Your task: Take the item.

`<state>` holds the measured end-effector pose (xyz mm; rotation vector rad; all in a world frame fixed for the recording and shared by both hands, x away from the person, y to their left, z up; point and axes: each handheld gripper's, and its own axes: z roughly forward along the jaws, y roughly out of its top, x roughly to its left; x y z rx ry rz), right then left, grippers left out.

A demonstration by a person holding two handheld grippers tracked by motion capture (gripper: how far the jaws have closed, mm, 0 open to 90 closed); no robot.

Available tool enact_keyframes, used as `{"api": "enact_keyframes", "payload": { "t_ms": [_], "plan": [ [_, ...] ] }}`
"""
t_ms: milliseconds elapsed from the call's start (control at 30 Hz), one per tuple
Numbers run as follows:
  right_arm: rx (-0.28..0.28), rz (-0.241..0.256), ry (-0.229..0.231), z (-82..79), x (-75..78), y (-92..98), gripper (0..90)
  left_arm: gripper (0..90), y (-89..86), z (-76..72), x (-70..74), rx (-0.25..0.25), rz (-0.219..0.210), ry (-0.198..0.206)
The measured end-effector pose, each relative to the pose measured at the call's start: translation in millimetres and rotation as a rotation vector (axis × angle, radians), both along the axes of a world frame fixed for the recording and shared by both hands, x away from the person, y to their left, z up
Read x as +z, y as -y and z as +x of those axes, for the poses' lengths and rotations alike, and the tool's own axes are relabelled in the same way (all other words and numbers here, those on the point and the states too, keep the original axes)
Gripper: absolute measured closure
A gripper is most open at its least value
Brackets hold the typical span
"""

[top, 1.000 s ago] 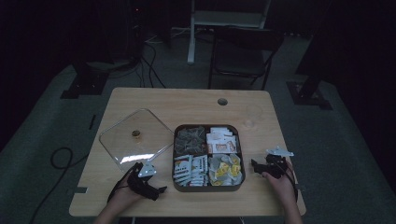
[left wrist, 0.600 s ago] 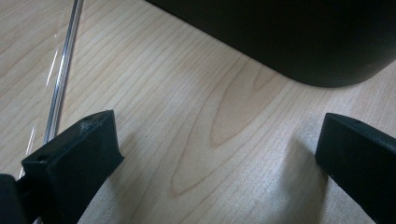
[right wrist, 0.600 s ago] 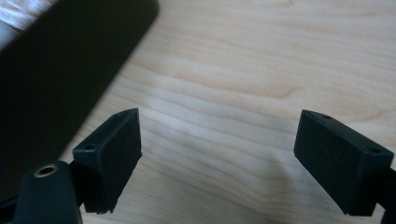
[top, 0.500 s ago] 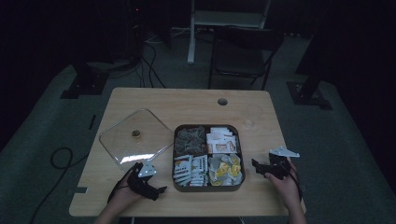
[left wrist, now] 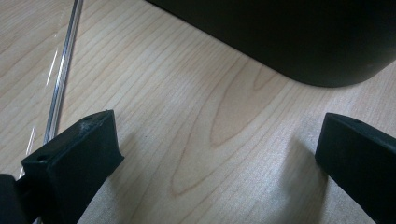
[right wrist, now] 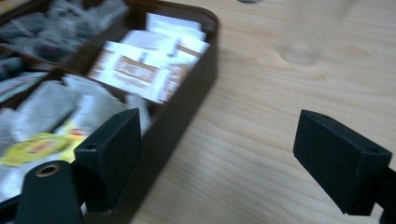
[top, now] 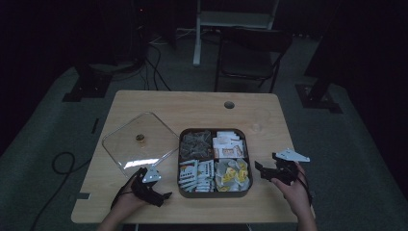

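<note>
two grippers, both with jaws spread wide and nothing between them.

item 1: right gripper, held at the right side of the compartment box, jaws pointing toward its wall; in the right gripper view the right gripper has bare table between its jaws, the box wall just past the left jaw.

item 2: left gripper, low over the table at the box's near-left corner; in the left gripper view the left gripper frames plain wood grain, the dark box corner ahead, the edge of the clear lid to one side.

item 3: box, dark, four compartments, open. contents: grey sachets, white-and-brown packets, white printed packets, yellow-tagged tea bags.

item 4: clear lid, off the box, lying flat just to its left.

step, as judged: approach; nothing yet grasped. next move likely calls for the right gripper to rise over the wall, descend on a single packet and close without dragging its neighbours.

writing: brown band of print on the packets, too blurred to read; yellow tags illegible.
</note>
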<state>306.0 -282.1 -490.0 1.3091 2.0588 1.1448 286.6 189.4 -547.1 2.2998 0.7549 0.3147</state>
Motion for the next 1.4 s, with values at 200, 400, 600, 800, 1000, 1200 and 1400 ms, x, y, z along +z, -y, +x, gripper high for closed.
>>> {"api": "enact_keyframes", "payload": {
  "t_ms": [200,400,600,800,1000,1200,1400],
  "plan": [
    [0.075,-0.004,0.019,-4.0,9.2,-16.1,17.8,0.3,0.0,0.0,0.0,0.000,0.000,0.000],
    [0.144,-0.011,0.019,-5.9,14.8,-33.1,27.1,0.3,0.0,0.0,0.0,0.000,0.000,0.000],
    [0.206,-0.020,0.031,-3.6,12.5,-50.5,37.8,0.2,0.0,0.0,0.1,0.000,0.001,0.000],
    [0.259,-0.058,-0.002,2.9,3.5,-62.0,48.5,0.2,0.0,0.0,0.0,0.000,0.001,0.000],
    [0.313,-0.090,-0.042,8.5,-5.4,-68.3,57.5,0.3,0.0,0.0,0.0,0.000,0.000,0.000],
    [0.328,-0.127,-0.067,11.0,-11.2,-70.7,61.2,0.2,0.0,0.0,0.0,0.000,0.001,0.000],
    [0.335,-0.132,-0.083,12.9,-16.2,-73.1,61.7,0.2,0.0,0.0,0.0,0.000,0.001,0.000]
  ]
}}
